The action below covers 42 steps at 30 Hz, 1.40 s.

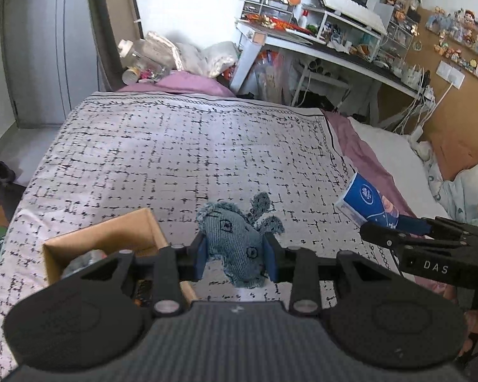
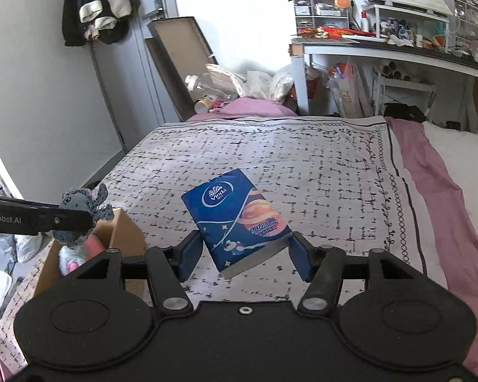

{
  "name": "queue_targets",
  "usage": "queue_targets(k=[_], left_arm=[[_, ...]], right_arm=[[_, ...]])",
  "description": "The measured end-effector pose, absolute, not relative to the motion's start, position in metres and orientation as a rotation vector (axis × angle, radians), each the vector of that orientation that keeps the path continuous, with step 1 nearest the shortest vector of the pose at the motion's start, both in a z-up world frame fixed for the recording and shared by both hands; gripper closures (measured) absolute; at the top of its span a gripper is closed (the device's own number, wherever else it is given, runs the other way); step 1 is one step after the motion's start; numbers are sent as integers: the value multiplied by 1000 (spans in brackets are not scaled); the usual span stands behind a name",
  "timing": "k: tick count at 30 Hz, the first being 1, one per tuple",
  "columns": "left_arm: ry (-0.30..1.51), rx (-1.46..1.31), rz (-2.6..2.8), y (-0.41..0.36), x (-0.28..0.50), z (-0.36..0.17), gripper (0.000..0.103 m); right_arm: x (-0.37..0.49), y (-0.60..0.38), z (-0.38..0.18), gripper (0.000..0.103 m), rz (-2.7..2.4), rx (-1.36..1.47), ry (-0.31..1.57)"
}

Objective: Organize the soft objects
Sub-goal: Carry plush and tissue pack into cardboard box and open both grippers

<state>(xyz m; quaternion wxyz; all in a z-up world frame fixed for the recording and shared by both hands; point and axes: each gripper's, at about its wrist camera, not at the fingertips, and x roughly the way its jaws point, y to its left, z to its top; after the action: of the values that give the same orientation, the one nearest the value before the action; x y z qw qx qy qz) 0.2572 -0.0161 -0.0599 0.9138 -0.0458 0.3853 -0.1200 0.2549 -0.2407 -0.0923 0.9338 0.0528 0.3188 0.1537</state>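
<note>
My left gripper (image 1: 237, 259) is shut on a small blue denim stuffed toy (image 1: 239, 238), held above the patterned bedspread (image 1: 175, 146). An open cardboard box (image 1: 111, 238) stands just to its left on the bed, with soft items inside. My right gripper (image 2: 243, 256) is shut on a blue tissue pack (image 2: 235, 216), lifted off the bedspread (image 2: 302, 165). In the right wrist view the left gripper (image 2: 89, 219) shows at the left edge with the denim toy (image 2: 86, 202), over the box (image 2: 121, 238). A grey and pink plush (image 2: 76, 254) lies in the box. The tissue pack (image 1: 366, 200) also shows at right in the left wrist view.
A cluttered white desk (image 1: 334, 47) stands beyond the bed's far right corner. Bottles and bags (image 1: 150, 60) pile up at the bed's far end beside a leaning board (image 1: 111, 31). A pink sheet and white pillow (image 1: 388, 152) run along the right side.
</note>
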Motion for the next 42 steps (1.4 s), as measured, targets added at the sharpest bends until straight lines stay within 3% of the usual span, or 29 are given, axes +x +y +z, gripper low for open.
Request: queue_targets(k=[23,42], left_arm=[[741,-220,-149,74,204,-64,67],[739,-322,-113,124,183,-94,67]], right_arm=[[230,-174,-70,45,440,67,636],[224,-86,-85,45,584,14,724]])
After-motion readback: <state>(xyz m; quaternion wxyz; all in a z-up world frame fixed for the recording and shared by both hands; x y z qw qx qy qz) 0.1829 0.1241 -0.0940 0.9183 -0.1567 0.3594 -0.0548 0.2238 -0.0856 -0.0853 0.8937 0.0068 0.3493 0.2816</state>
